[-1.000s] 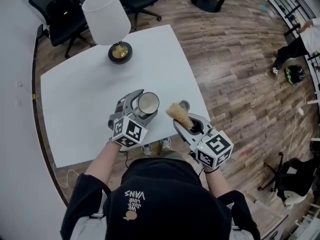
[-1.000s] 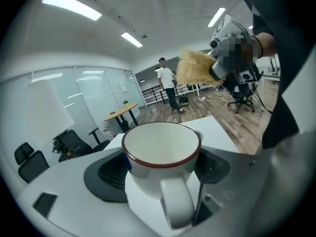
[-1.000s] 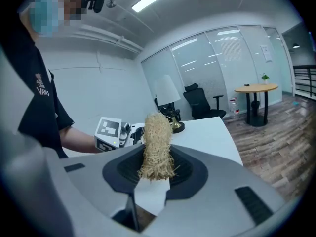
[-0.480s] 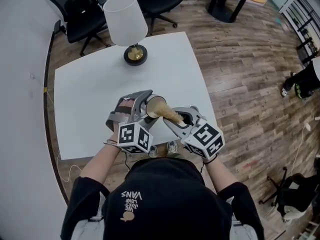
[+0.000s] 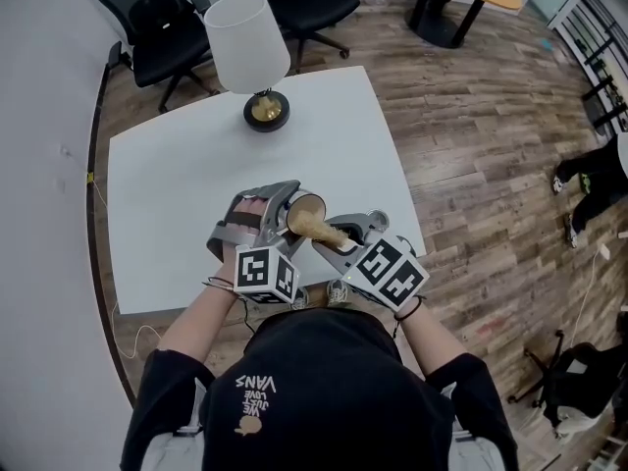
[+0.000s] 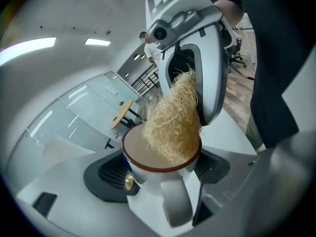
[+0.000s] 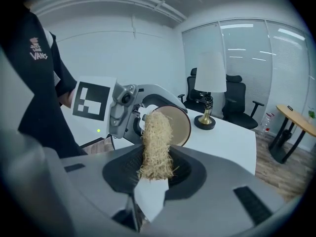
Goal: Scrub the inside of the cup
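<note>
– Now inside yet?
– Just. Pushed the scrubber (image 6: 173, 122) past the rim of the cup (image 6: 148, 177); sat outside a second ago. Pinched fast in the right gripper (image 5: 343, 235).
– And the cup?
– Clamped in the left gripper (image 5: 277, 207), tilted, over the table (image 5: 177, 204) near its edge. Probably scrubbing proper now. Farther off, the lamp (image 5: 247, 42).

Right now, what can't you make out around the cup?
Tip of the scrubber: head view, sunk inside the cup, contact unclear.
Inner wall of the cup: left gripper view, partly behind the scrubber.
Outside of the cup: head view, behind the left hand-held gripper.
</note>
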